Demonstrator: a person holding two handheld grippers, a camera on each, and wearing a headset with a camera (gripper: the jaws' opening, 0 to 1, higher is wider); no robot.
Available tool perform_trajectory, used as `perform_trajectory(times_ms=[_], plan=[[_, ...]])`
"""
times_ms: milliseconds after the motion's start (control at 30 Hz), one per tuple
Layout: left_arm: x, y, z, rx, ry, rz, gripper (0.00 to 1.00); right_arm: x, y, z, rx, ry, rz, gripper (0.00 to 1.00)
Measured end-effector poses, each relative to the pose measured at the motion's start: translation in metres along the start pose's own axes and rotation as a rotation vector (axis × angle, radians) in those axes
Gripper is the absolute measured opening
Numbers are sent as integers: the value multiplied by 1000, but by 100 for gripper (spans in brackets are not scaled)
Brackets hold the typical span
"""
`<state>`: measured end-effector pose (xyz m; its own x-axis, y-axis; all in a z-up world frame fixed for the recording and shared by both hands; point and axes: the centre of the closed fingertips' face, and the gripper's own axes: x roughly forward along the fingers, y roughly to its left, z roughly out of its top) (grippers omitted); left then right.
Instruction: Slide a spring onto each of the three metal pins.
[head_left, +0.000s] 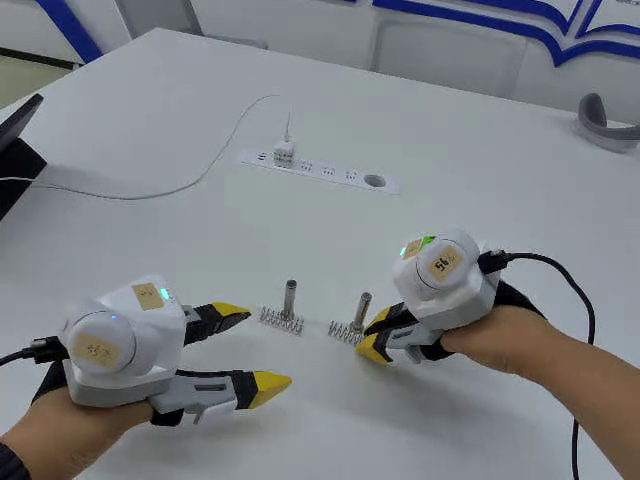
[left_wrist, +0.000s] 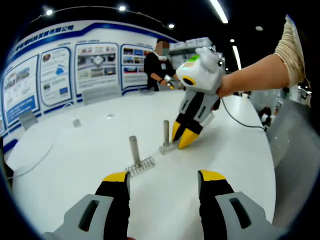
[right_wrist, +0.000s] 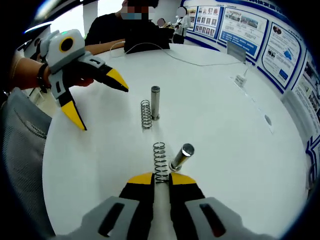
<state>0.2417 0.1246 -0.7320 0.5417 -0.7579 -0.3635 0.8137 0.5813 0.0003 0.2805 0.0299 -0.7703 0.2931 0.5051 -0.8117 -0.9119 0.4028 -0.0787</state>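
right gripper (right_wrist: 161, 179): yellow-tipped jaws clenched on the near end of the gripped steel coil spring (right_wrist: 159, 159), tips down at the white tabletop (head_left: 450, 160).
gripped steel coil spring: lies flat on the tabletop, running from the jaws toward 12 o'clock in the right gripper view.
right steel pin (right_wrist: 181, 156): a short upright cylinder at 1 o'clock from the jaw tips, just beside the spring (whether they touch, I cannot tell).
left steel pin (head_left: 290, 297): upright, at 9 o'clock from the right steel pin in the head view, a little apart from it.
loose steel coil spring (head_left: 281, 320): flat on the tabletop at the left pin's foot, on its 6 o'clock side.
left gripper (head_left: 250, 348): released, its yellow-tipped jaws spread wide and holding nothing, at 8 o'clock from the left pin and apart from the loose spring.
white power strip (head_left: 320, 170): at 12 o'clock, well beyond the pins, with a white cable (head_left: 215, 160) trailing toward 9 o'clock.
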Motion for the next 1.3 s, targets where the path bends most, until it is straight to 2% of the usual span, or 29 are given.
perform_trajectory(times_ms=[133, 567, 1033, 1300], plan=[[0, -1, -2, -2, 4, -3, 56, 0, 1, 0, 12, 1, 8, 12], [0, -5, -1, 3, 3, -12, 54, -10, 14, 4, -22, -5, 18, 11], [11, -23, 6, 36, -2, -66, 48, -29, 39, 19, -154, -32, 79, 11], [14, -33, 10, 63, -6, -99, 42, -33, 48, 25, -219, -41, 103, 11]])
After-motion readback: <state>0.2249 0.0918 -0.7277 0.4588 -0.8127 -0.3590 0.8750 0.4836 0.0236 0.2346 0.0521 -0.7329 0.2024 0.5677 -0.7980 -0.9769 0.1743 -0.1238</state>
